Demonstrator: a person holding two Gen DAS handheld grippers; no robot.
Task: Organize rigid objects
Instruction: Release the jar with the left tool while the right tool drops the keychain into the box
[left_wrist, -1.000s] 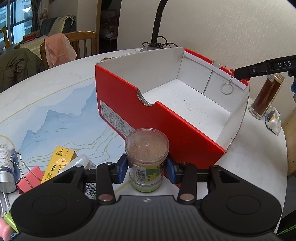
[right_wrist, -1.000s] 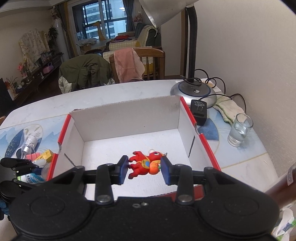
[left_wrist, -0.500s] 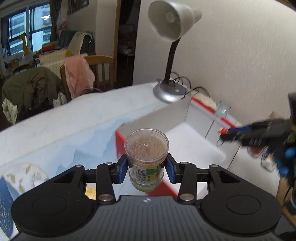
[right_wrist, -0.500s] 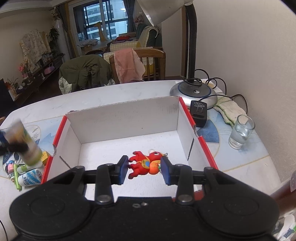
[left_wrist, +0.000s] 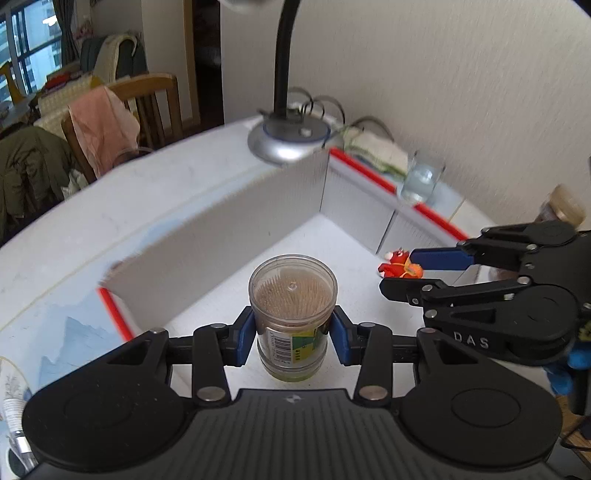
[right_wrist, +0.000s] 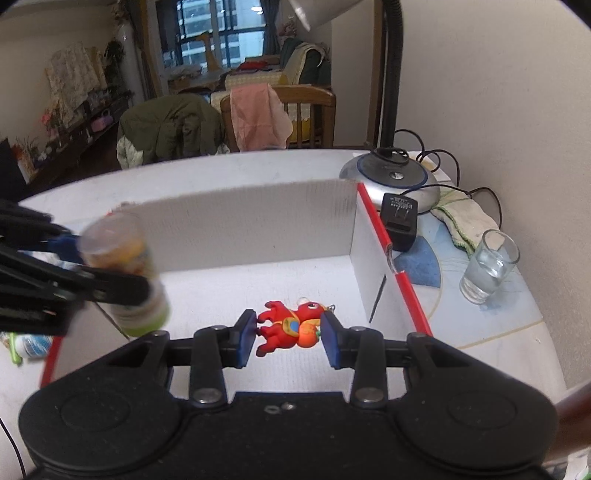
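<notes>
A clear toothpick jar (left_wrist: 292, 314) with a green-and-yellow label stood upright, clamped in the left tongs (left_wrist: 292, 334) above the white floor of the red-edged cardboard box (left_wrist: 221, 236). At its two o'clock, a red figurine keychain (right_wrist: 290, 326) sat pinched between the right tongs (right_wrist: 288, 338).

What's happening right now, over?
Left claw shut on toothpick jar, above red box. Right claw shut on red toy. Nothing blocking.

Table (right_wrist: 258, 170): box (right_wrist: 240, 225), lamp base (right_wrist: 391, 177), glass (right_wrist: 487, 266).
</notes>
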